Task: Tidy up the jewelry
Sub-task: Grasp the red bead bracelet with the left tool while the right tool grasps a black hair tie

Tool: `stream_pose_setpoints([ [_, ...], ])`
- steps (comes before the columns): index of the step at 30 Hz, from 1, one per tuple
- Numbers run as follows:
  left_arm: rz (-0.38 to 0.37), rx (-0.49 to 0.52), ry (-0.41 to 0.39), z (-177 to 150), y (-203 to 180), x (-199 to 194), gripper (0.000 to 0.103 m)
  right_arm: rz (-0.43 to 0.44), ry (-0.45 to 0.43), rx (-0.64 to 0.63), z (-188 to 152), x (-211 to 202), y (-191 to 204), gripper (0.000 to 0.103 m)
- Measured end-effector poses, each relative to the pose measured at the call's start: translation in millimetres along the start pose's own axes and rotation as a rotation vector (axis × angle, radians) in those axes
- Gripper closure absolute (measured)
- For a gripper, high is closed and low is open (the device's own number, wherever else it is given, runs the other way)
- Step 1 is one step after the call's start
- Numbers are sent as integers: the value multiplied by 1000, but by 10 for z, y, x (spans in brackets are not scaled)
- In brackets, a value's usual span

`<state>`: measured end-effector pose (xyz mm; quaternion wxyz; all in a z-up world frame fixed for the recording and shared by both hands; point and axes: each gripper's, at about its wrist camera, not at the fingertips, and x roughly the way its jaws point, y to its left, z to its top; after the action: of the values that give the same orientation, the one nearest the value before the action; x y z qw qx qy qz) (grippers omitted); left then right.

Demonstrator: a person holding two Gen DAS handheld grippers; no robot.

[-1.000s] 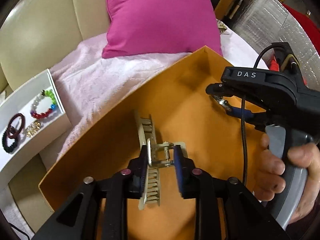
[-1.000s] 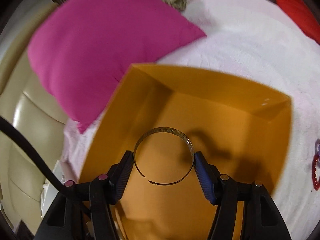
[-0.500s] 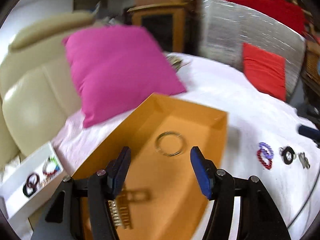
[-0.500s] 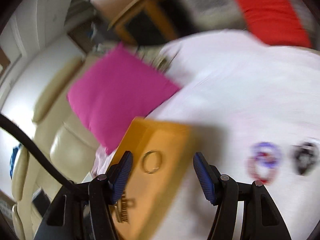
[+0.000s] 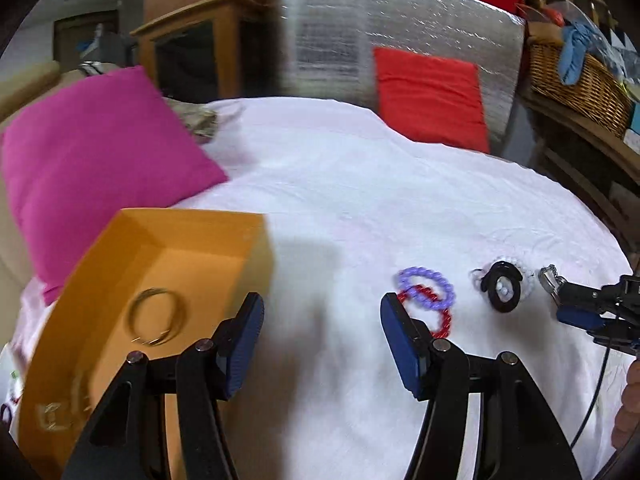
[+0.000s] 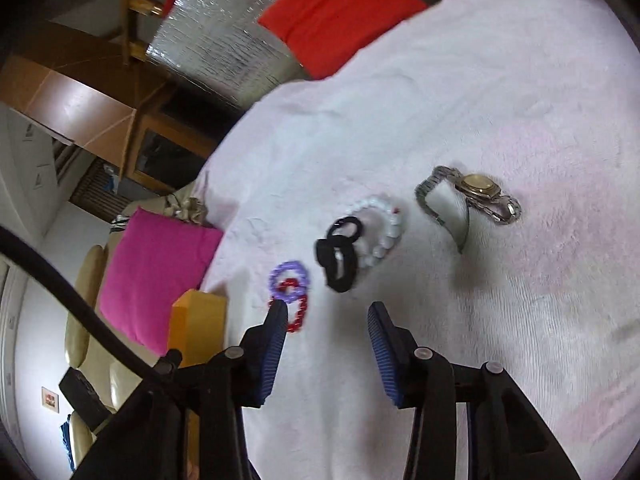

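Observation:
An orange box (image 5: pixel 100 264) sits at left on the white blanket and holds a thin metal bangle (image 5: pixel 157 315) and a blurred hair clip (image 5: pixel 56 416). My left gripper (image 5: pixel 322 338) is open and empty, above the blanket beside the box. A purple bead bracelet (image 5: pixel 426 286) overlaps a red one (image 5: pixel 442 320); a black hair tie (image 5: pixel 502 292) lies on a white bead bracelet (image 5: pixel 526 276). My right gripper (image 6: pixel 328 350) is open and empty, just short of the purple bracelet (image 6: pixel 288 276), red bracelet (image 6: pixel 298 312), black tie (image 6: pixel 338 258), white bracelet (image 6: pixel 384 232) and a metal watch (image 6: pixel 474 196).
A magenta cushion (image 5: pixel 88 152) lies behind the box. A red cushion (image 5: pixel 430 96) leans on a silver foil panel (image 5: pixel 360 28) at the back. A wicker basket (image 5: pixel 576 76) stands at far right. The right gripper's tip (image 5: pixel 584 304) shows at the right edge.
Both grippers let go of their items in the orange box, opened, and swung right. The bangle and hair clip now lie in the box. The right gripper now faces the loose bracelets.

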<state>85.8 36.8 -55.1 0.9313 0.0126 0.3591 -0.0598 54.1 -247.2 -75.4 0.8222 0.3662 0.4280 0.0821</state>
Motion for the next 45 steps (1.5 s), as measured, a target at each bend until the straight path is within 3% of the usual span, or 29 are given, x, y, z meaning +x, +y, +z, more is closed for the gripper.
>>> stream_pose_setpoints([
  [5,-71,-53,84,41,-105,294,41,9,15,-26,192,227,-2,60],
  [12,-97,-4,172,-80,-289,565,42,-38,17,-27,331,524,-19,61],
  [19,-78,8,216,-147,-387,748,43,-140,27,-83,306,641,86,85],
  [22,-94,-1,216,-124,-423,771,52,-157,15,-104,271,498,89,87],
  [26,-131,30,221,-118,-551,813,84,-93,-4,-48,260,197,-18,96],
  [30,-138,130,232,-180,-753,804,94,-55,-9,0,215,-108,-142,96],
  [33,-237,166,266,-247,-825,702,94,-59,-12,9,191,-275,-231,96],
  [35,-260,215,286,-286,-849,598,94,-79,-5,13,203,-328,-278,96],
  [42,-498,273,388,-485,-610,206,94,-155,72,49,260,-374,-435,93],
  [45,-554,238,397,-465,-414,173,94,-173,62,61,286,-405,-493,79],
])
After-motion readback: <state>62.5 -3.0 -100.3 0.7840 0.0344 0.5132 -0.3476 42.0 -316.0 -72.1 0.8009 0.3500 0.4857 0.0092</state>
